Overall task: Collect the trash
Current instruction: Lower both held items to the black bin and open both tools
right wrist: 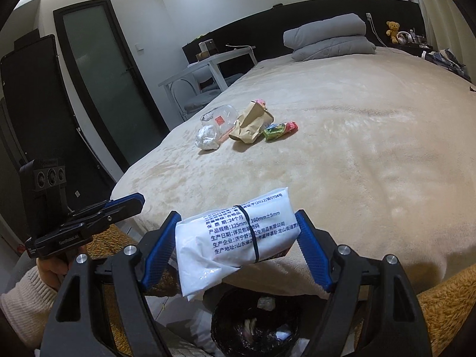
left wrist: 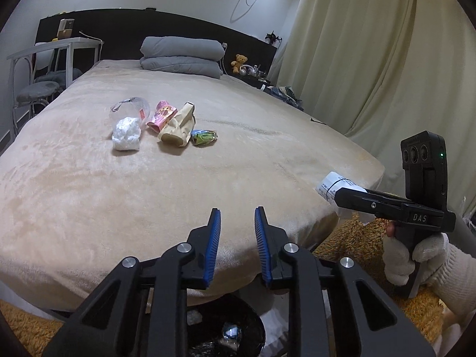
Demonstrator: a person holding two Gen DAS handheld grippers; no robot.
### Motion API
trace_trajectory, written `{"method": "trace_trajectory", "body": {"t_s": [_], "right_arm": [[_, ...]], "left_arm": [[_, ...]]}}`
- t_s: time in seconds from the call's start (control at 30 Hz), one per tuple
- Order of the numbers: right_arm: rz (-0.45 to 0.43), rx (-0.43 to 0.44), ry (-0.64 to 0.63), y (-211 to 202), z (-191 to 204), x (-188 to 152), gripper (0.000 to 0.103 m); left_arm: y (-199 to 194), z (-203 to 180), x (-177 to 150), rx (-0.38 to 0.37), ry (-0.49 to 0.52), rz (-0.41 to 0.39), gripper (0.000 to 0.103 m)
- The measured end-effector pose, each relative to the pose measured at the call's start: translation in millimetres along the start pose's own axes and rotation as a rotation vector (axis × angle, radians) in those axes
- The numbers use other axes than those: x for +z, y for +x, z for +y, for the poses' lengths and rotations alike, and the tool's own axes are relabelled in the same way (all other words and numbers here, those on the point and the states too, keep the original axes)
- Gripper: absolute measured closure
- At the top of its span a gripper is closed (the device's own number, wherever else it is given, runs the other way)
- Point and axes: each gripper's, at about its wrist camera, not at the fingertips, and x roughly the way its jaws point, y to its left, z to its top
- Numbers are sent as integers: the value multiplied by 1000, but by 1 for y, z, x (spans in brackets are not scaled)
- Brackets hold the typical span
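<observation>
My right gripper (right wrist: 237,215) is shut on a white printed packet (right wrist: 235,238) bound with a black band, held just over the bed's near edge above a black-lined bin (right wrist: 255,324). From the left wrist view the same packet (left wrist: 330,181) sticks out of the right gripper (left wrist: 337,195). My left gripper (left wrist: 237,211) is shut with nothing in it, its blue pads over the bed edge and the bin (left wrist: 226,333). Mid-bed lie a clear cup (left wrist: 131,107), a white wad (left wrist: 126,134), a pink wrapper (left wrist: 162,116), a brown paper bag (left wrist: 178,125) and a green wrapper (left wrist: 203,136).
The beige bed (left wrist: 208,178) fills the view, with a folded grey quilt (left wrist: 181,56) at the headboard. A white table and stools (left wrist: 44,68) stand on its left, curtains (left wrist: 372,59) on its right. An orange shaggy rug (left wrist: 351,238) lies under the bin. A gloved hand (left wrist: 416,255) holds the right gripper.
</observation>
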Motion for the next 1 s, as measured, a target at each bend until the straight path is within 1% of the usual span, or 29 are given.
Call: {"method": "trace_trajectory", "body": {"t_s": [0.17, 0.37, 0.6, 0.83, 1.0], "right_arm": [[3, 11, -5, -2, 0, -4, 26], [72, 8, 8, 9, -1, -10, 26], [195, 22, 20, 34, 2, -24, 26], [325, 17, 37, 58, 1, -40, 26], [427, 0, 29, 78, 5, -56, 26]], "left_arm": [[-5, -4, -7, -4, 7, 7, 80], [-3, -5, -10, 7, 1, 34, 80], [1, -8, -14, -12, -7, 67, 80], [9, 9, -15, 8, -93, 110, 80], [17, 16, -18, 27, -129, 153, 80]]}}
